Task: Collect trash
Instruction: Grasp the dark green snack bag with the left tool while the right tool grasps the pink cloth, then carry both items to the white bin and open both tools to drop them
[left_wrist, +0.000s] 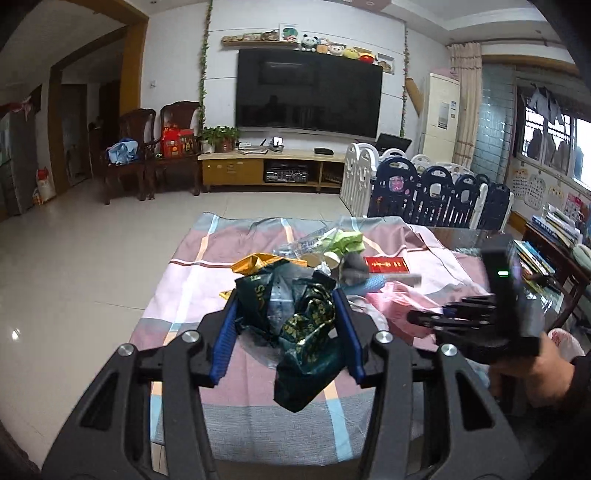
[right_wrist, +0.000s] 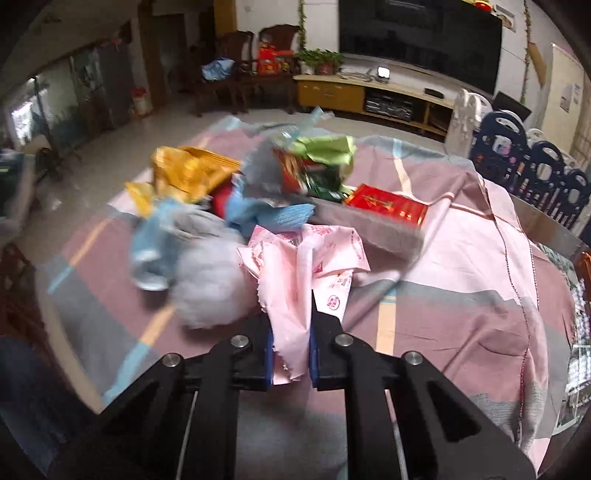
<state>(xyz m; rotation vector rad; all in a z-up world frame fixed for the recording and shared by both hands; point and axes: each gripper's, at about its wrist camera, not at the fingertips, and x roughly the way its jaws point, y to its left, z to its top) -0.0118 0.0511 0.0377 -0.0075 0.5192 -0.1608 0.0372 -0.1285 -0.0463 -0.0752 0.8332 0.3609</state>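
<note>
Mid-pickup on both sides: left gripper (left_wrist: 286, 334) clamped on a dark green foil wrapper (left_wrist: 295, 325) held above the checked cloth (left_wrist: 192, 273), right gripper (right_wrist: 290, 354) pinched on the pink plastic bag (right_wrist: 295, 266) beside the heap, next probably needing both carried to a bin, none in view

Trash heap (right_wrist: 258, 184) mid-cloth (right_wrist: 461, 277), flat box (right_wrist: 388, 208) right, wrapper (right_wrist: 303, 258) nearest, perhaps overlapping it

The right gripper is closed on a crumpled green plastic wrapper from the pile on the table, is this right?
Not quite. The right gripper is closed on a crumpled pink plastic wrapper, not a green one, as the right wrist view shows. It does come from the pile on the table.
</note>
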